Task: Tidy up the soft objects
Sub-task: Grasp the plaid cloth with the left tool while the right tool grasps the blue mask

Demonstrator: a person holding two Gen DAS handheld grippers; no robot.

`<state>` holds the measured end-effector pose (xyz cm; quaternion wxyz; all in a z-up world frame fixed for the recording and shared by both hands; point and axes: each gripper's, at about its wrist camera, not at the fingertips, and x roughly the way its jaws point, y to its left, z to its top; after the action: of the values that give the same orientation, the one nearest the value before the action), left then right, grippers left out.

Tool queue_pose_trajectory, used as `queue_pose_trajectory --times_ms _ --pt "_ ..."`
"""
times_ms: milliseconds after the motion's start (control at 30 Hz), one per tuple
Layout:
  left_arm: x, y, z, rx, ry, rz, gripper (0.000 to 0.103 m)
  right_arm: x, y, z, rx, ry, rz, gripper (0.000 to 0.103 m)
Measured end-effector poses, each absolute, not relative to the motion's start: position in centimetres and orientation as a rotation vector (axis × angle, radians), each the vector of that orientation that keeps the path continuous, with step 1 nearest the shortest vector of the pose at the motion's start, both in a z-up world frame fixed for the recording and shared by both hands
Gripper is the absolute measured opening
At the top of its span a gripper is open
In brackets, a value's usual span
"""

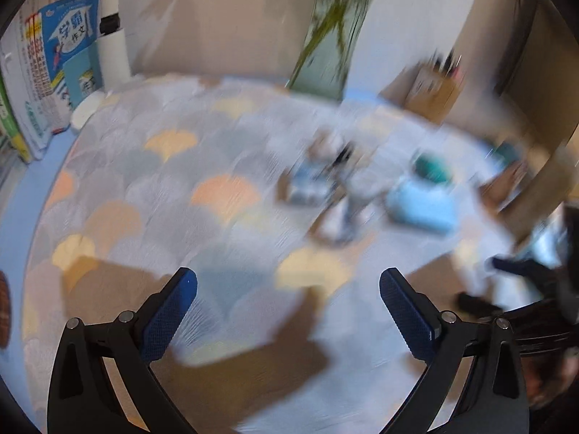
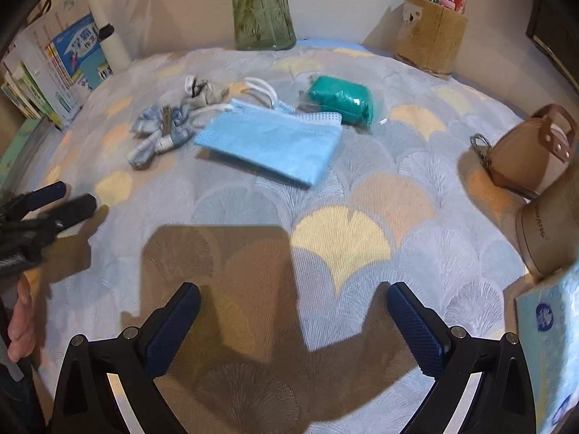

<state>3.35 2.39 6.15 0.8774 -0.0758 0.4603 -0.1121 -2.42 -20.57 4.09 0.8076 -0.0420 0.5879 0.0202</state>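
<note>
So the blue face mask (image 2: 269, 141) sits mid-tabletop (image 2: 362, 188), grey-white fabric bundle (image 2: 170, 123) touching its left end, green wrapped pack (image 2: 342, 99) just behind it. Right tool (image 2: 293, 325) and left tool (image 1: 287, 311) both gape wide, holding nothing. Risk, I reckon: mask's ear loops (image 2: 258, 88) snagging the bundle and dragging it.

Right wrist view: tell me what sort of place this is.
Probably a home desk or study table: a pen holder full of pens, books stacked against the wall, and a glass vase, all on a patterned tablecloth.
</note>
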Motion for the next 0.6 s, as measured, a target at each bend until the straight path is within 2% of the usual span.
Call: queue_pose_trajectory --times_ms 133,233,300,333,400,467,533,567,600 --pt "6.5 0.5 7.4 -0.168 0.946 -0.290 0.101 1.1 -21.5 4.7 0.044 1.231 0.078 0.103" --pt "9.0 -0.9 6.1 -0.126 0.931 -0.277 0.100 3.7 -22.7 3.1 0.199 1.241 0.083 0.101" --pt "10.4 -2.0 4.3 -0.114 0.972 -0.282 0.096 4.5 -22.6 2.9 0.194 1.188 0.068 0.099" --pt "10.9 -2.0 3.8 -0.118 0.987 -0.293 0.090 4.6 -22.2 3.0 0.173 1.165 0.071 0.094" --pt "11.2 -2.5 2.8 -0.105 0.987 -0.290 0.087 4.6 -21.5 2.9 0.154 1.141 0.082 0.082" --pt "10.8 -3.3 2.8 -0.046 0.956 -0.270 0.082 4.5 -21.0 2.8 0.105 1.120 0.063 0.074" --pt "10.6 -3.9 2.7 -0.012 0.947 -0.268 0.075 4.6 -20.6 2.8 0.072 1.108 0.057 0.050" --pt "10.5 -4.0 2.7 0.005 0.942 -0.255 0.073 4.5 -20.4 2.9 0.065 1.103 0.061 0.045" --pt "10.4 -4.0 2.7 0.006 0.939 -0.253 0.067 4.3 -20.2 3.1 0.054 1.095 0.063 0.035"
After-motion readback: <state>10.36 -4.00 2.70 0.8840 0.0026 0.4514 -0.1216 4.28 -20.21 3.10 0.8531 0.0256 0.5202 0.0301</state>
